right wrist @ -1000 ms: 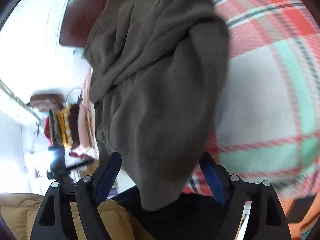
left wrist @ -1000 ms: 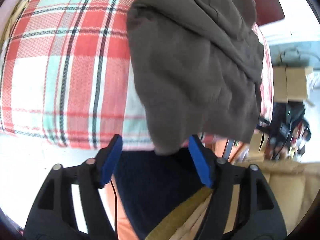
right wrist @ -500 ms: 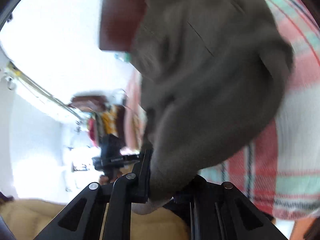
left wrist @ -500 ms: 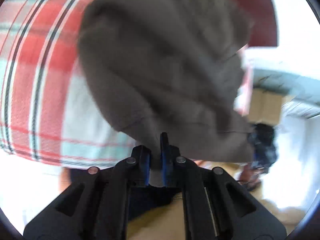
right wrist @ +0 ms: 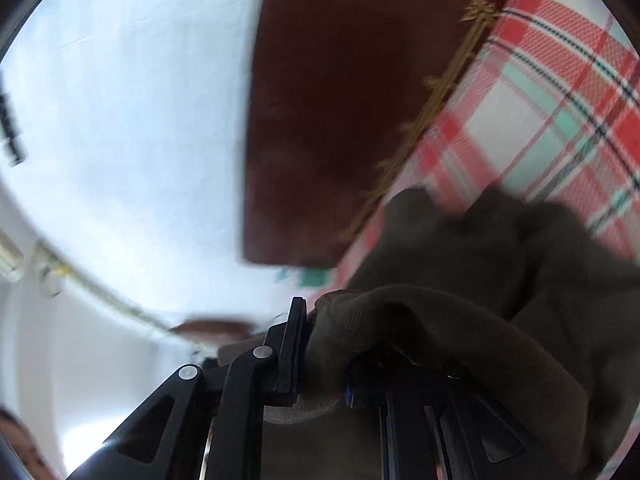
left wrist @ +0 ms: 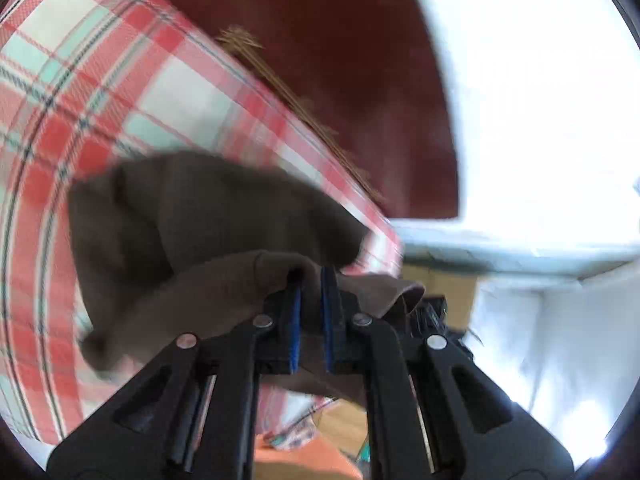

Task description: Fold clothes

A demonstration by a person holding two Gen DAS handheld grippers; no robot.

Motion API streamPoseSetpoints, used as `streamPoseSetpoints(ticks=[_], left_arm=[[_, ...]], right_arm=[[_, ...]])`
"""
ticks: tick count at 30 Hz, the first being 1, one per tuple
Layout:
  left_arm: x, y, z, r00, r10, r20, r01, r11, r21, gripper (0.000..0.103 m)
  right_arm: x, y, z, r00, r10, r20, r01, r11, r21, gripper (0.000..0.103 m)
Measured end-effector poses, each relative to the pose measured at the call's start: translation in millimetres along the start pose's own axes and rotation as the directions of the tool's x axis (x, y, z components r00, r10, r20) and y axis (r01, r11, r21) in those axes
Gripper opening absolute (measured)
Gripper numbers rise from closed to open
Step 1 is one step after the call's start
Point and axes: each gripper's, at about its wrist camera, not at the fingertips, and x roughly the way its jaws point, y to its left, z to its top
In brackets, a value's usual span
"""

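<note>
Both grippers — left gripper [left wrist: 310, 280], right gripper [right wrist: 320, 344] — clamp brown garment [left wrist: 192, 216].

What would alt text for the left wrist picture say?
A black tool with blue pads pinches a fold of brown garment above a red plaid bedspread. Behind are a dark red headboard and a bright white wall.

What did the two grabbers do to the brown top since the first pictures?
Both grabbers closed on its near edge: the left gripper and the right gripper now pinch the brown top. They have carried that edge up and over toward the dark red headboard. It still lies on the plaid bedcover.
</note>
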Motion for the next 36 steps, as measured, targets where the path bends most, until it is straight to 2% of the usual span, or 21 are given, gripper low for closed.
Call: streamPoseSetpoints(ticks=[3,5,8,9,11,13,14,15,16,18,19,21,22,23,25,27,29,31,33,35,36], left_arm=[[49,20,23,0.993,0.112,-0.047,-0.114,0.993,-0.027,0.010],[55,35,29,0.988,0.141,-0.059,-0.143,0.989,-0.023,0.010],[37,9,11,0.983,0.186,0.010,-0.184,0.962,0.199,0.010],[27,-7,-8,0.981,0.193,0.028,-0.192,0.932,0.306,0.011],[15,-43,-49,0.980,0.199,0.029,-0.185,0.838,0.513,0.015],[23,-74,-91,0.977,0.213,-0.008,-0.151,0.715,0.683,0.030],[38,-83,-107,0.974,0.226,-0.027,-0.132,0.658,0.741,0.047],[57,-88,-123,0.961,0.277,-0.022,-0.151,0.586,0.796,0.055],[72,-88,-131,0.940,0.340,0.005,-0.199,0.539,0.818,0.055],[116,-77,-117,0.893,0.450,0.014,-0.278,0.526,0.804,0.054],[130,-69,-104,0.882,0.471,0.019,-0.307,0.544,0.781,0.054],[146,-51,-69,0.887,0.462,0.003,-0.334,0.637,0.695,0.053],[156,-43,-54,0.898,0.440,-0.030,-0.320,0.696,0.643,0.051],[158,-36,-42,0.907,0.418,-0.049,-0.308,0.738,0.600,0.045],[158,-30,-36,0.919,0.386,-0.080,-0.277,0.777,0.566,0.045],[151,-31,-37,0.926,0.368,-0.086,-0.263,0.791,0.552,0.045],[138,-35,-37,0.935,0.350,-0.065,-0.262,0.799,0.542,0.045],[121,-38,-37,0.949,0.315,-0.029,-0.252,0.809,0.531,0.045],[113,-26,-29,0.942,0.336,0.003,-0.293,0.819,0.493,0.045],[105,-13,-21,0.933,0.358,0.033,-0.334,0.827,0.453,0.043],[108,-5,-19,0.923,0.384,0.026,-0.357,0.827,0.435,0.031]], right_arm=[[41,-45,21,0.984,-0.169,-0.049,0.174,0.977,0.125,0.015],[52,-68,22,0.982,-0.177,-0.063,0.187,0.960,0.208,0.015],[50,-75,22,0.988,-0.140,-0.060,0.151,0.959,0.241,0.015],[48,-74,21,0.989,-0.131,-0.062,0.142,0.959,0.245,0.015],[43,-73,21,0.990,-0.121,-0.067,0.134,0.959,0.250,0.016],[40,-69,21,0.990,-0.124,-0.072,0.137,0.962,0.235,0.018],[40,-65,19,0.989,-0.130,-0.075,0.143,0.965,0.219,0.021],[39,-60,17,0.987,-0.139,-0.080,0.152,0.969,0.196,0.028],[38,-55,17,0.985,-0.150,-0.083,0.162,0.972,0.171,0.039],[36,-44,15,0.980,-0.180,-0.086,0.189,0.975,0.116,0.045],[36,-39,13,0.975,-0.205,-0.081,0.211,0.974,0.080,0.048],[23,-18,8,0.965,-0.258,-0.039,0.257,0.966,-0.020,0.061],[9,-7,4,0.960,-0.280,-0.008,0.279,0.957,-0.081,0.063],[-8,5,-1,0.956,-0.292,0.026,0.293,0.944,-0.150,0.063],[-24,37,-23,0.965,-0.258,0.050,0.260,0.908,-0.329,0.063],[-13,55,-46,0.970,-0.244,-0.014,0.209,0.858,-0.469,0.063],[24,59,-64,0.956,-0.284,-0.077,0.195,0.809,-0.555,0.063],[55,41,-61,0.940,-0.323,-0.113,0.208,0.801,-0.561,0.058],[77,11,-44,0.924,-0.369,-0.100,0.268,0.811,-0.520,0.056],[80,-21,-24,0.938,-0.334,-0.093,0.275,0.880,-0.386,0.042],[79,-37,-13,0.949,-0.304,-0.087,0.266,0.916,-0.301,0.037]])
